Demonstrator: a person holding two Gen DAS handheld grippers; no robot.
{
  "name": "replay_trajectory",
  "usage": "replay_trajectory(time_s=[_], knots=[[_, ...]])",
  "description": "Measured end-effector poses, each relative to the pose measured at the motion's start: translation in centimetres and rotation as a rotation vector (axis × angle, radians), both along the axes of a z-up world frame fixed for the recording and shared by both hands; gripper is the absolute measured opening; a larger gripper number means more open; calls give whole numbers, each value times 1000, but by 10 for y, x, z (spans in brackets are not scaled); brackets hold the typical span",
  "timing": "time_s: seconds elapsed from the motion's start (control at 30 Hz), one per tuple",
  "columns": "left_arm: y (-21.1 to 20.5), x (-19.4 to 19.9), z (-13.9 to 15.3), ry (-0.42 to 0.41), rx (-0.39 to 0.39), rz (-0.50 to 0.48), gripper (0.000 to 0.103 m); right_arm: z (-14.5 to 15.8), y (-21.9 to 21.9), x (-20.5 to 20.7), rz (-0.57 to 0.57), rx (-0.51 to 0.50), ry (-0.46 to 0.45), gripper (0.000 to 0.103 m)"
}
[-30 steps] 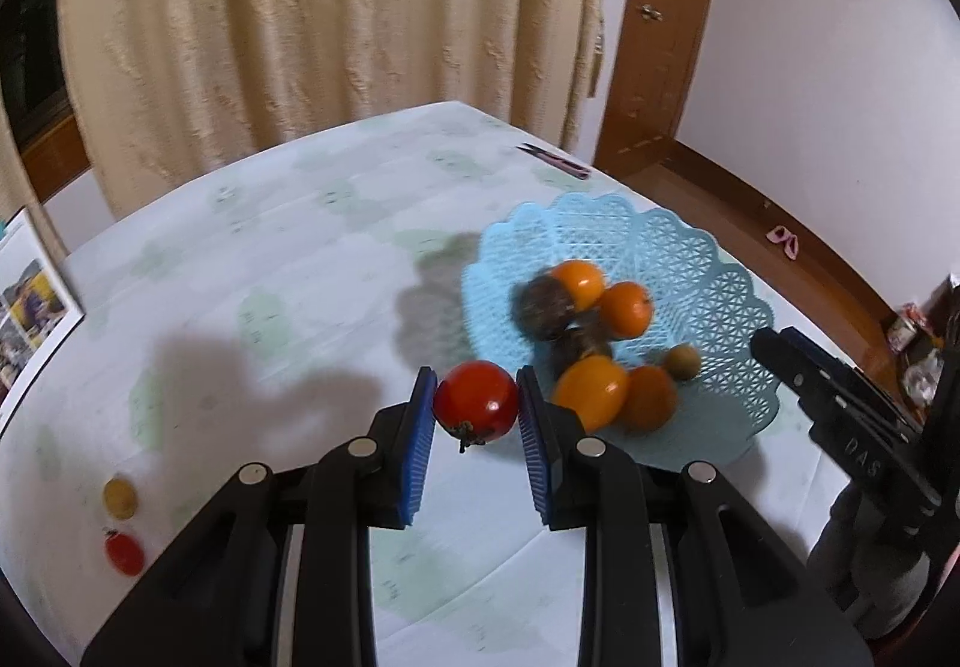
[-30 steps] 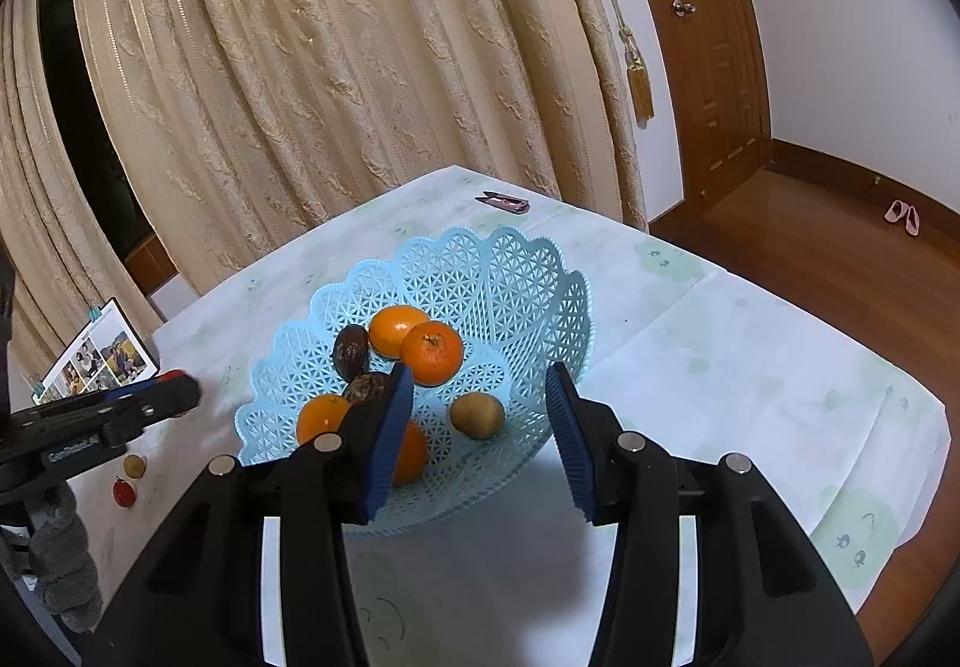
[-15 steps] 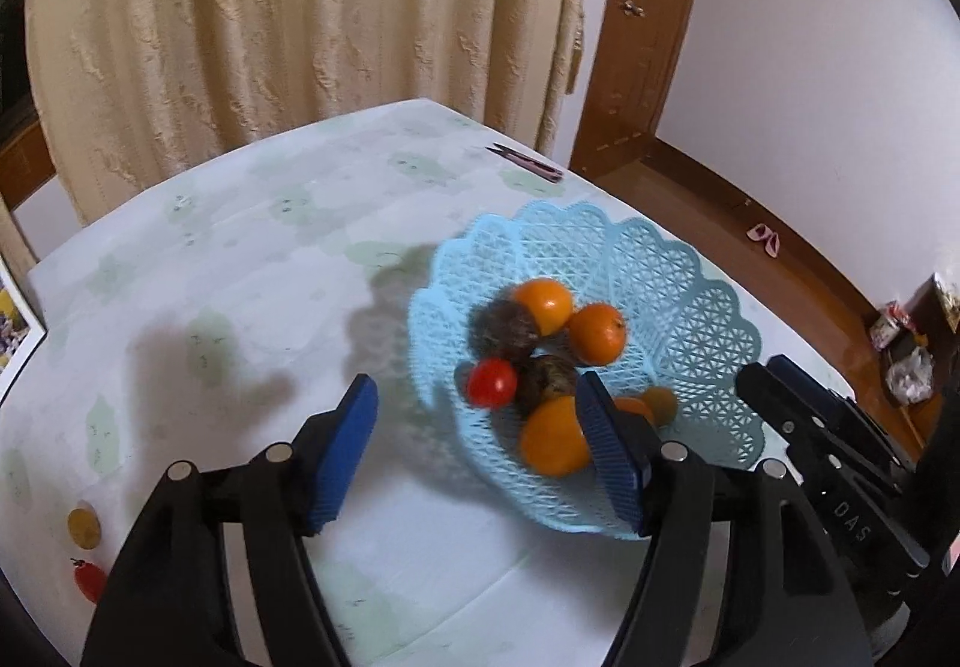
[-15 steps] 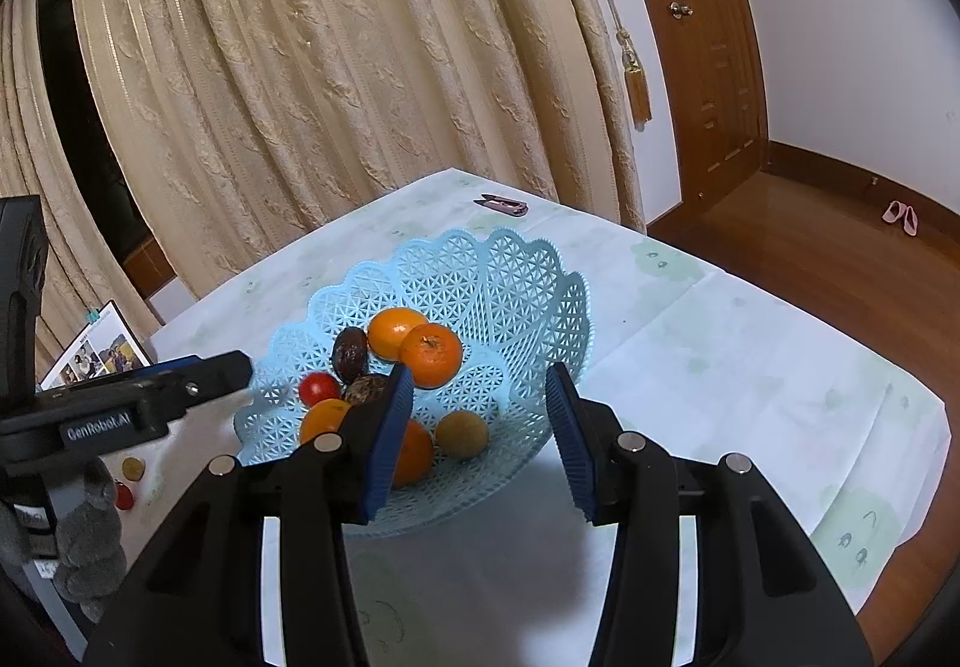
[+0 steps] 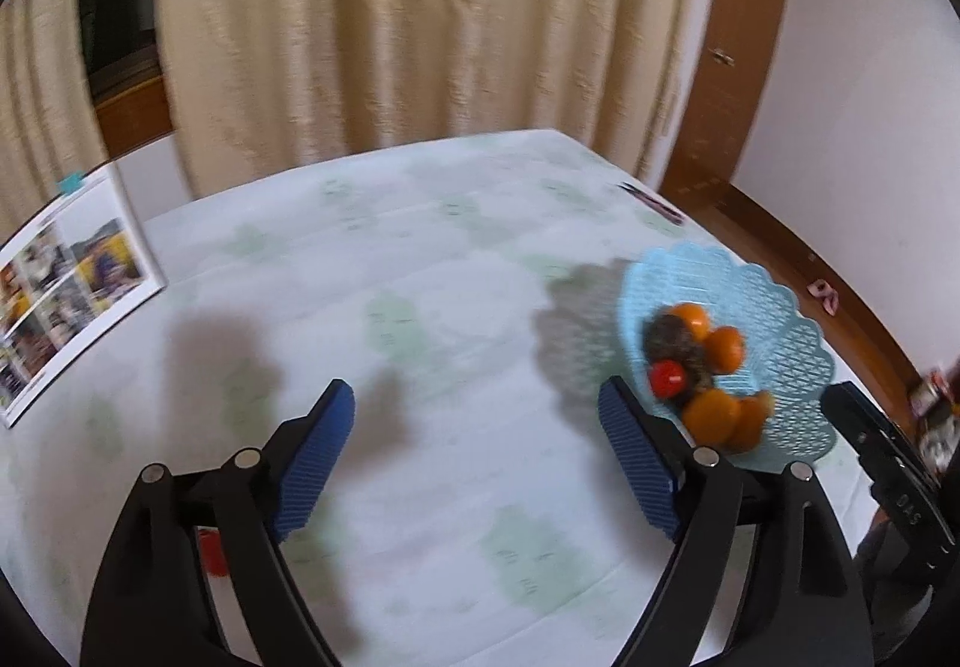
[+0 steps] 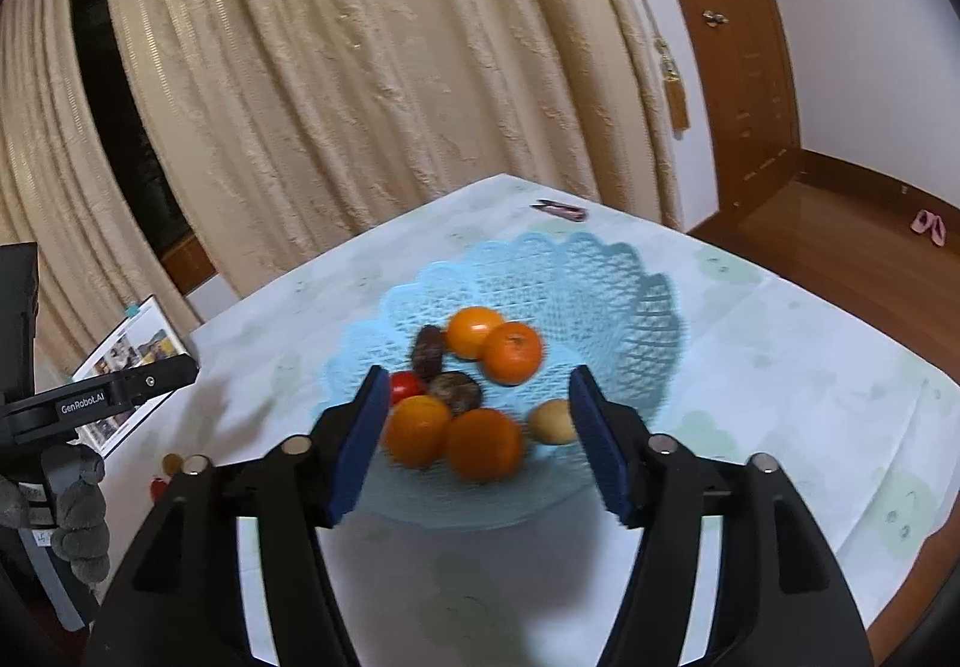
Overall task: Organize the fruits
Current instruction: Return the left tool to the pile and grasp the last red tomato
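Left wrist view: left gripper gapes wide and empty over bare surface, likely seeking loose fruit; right gripper, also wide, hovers near the basket.

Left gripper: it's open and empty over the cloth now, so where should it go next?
Probably swing the left gripper left and down toward the small red fruit and the yellowish one lying on the tablecloth near the photo booklet. The tomato already sits in the blue basket, and those two are loose.
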State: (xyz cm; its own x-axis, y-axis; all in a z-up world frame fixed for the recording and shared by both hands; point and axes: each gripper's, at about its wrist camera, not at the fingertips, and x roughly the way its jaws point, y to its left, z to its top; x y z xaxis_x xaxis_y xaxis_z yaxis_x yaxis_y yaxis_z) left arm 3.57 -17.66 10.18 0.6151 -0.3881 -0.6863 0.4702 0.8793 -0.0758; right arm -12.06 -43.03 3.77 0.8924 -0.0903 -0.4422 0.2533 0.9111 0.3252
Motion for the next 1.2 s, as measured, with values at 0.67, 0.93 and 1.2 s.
replay_trajectory(time_s=[0.67,0.93,1.2], knots=[[136,8,-44,105,22,256,89,1,84,34,193,-44,37,75],[146,8,-69,140,54,274,87,-7,101,41,241,-54,67,75],[143,14,-85,170,78,265,68,-11,114,47,280,-71,87,75]])
